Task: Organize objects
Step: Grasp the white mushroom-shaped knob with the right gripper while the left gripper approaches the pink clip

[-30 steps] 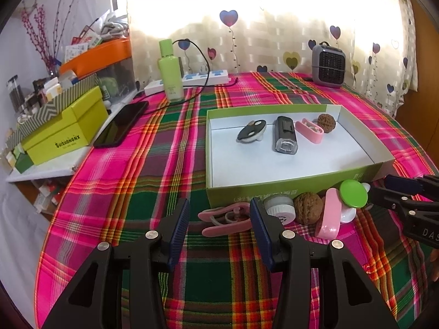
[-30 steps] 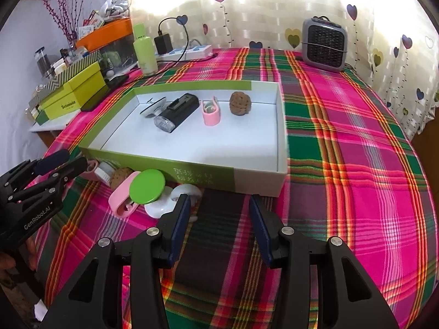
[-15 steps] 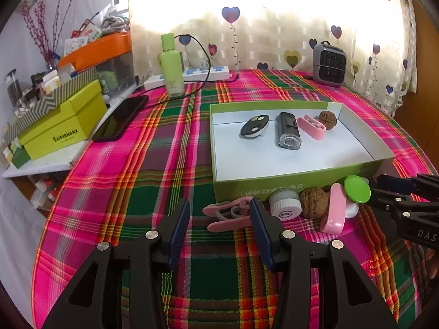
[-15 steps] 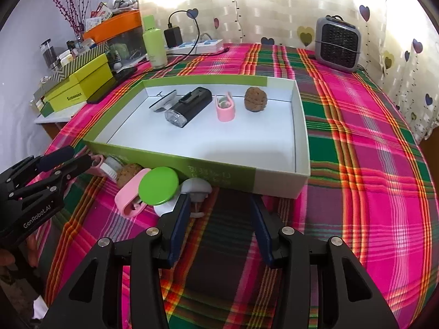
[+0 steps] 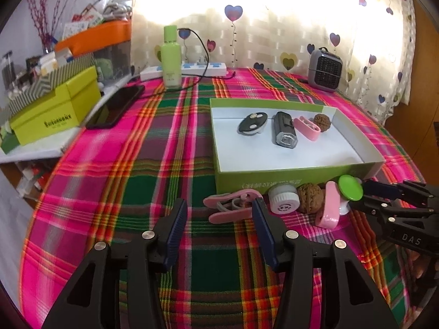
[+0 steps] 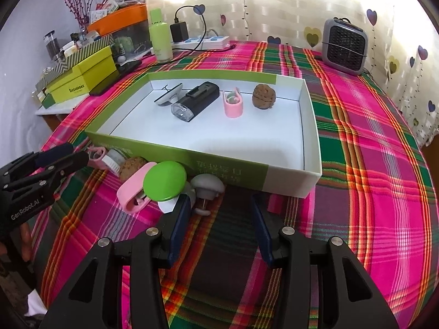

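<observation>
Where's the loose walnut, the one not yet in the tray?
In the left wrist view, the loose walnut sits on the tablecloth against the tray's near wall, between the small white jar and a pink clip.

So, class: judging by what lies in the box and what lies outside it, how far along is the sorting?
Done: four items lie in the box, among them a walnut. In hand: nothing; the left gripper and right gripper are open. Left: the clip, jar and others.
</observation>
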Tool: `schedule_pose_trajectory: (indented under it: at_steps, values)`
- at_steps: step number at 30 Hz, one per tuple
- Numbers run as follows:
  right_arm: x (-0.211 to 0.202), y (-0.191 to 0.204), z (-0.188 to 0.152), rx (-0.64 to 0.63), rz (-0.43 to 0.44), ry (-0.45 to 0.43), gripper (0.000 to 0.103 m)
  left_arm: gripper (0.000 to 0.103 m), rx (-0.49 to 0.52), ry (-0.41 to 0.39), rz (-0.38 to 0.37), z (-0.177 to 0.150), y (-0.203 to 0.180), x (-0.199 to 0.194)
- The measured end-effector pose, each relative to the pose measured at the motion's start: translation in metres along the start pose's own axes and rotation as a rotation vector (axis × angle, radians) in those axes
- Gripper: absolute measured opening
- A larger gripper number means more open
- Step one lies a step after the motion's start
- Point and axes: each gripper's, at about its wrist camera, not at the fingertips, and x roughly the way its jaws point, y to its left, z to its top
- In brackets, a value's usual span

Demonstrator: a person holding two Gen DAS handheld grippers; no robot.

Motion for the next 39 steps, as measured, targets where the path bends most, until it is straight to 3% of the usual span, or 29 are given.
schedule_pose_trajectory:
  at_steps: [13,28,34,39]
  values:
    - [0.001,0.002,0.002,0.014,-0.002,-0.005,0.046,0.05,-0.037,0.029,-0.021,0.0,0.008,0.006]
    - [0.007,-0.001,0.008,0.02,-0.03,0.001,0.046,0.052,0.001,0.062,-0.05,0.005,-0.002,0.015]
    - [0.006,-0.001,0.007,0.008,-0.032,-0.002,0.028,0.052,-0.012,0.083,-0.13,0.001,-0.005,0.013]
    - [0.005,-0.002,0.005,0.008,-0.034,-0.002,0.026,0.052,-0.004,0.098,-0.2,-0.004,-0.01,0.011]
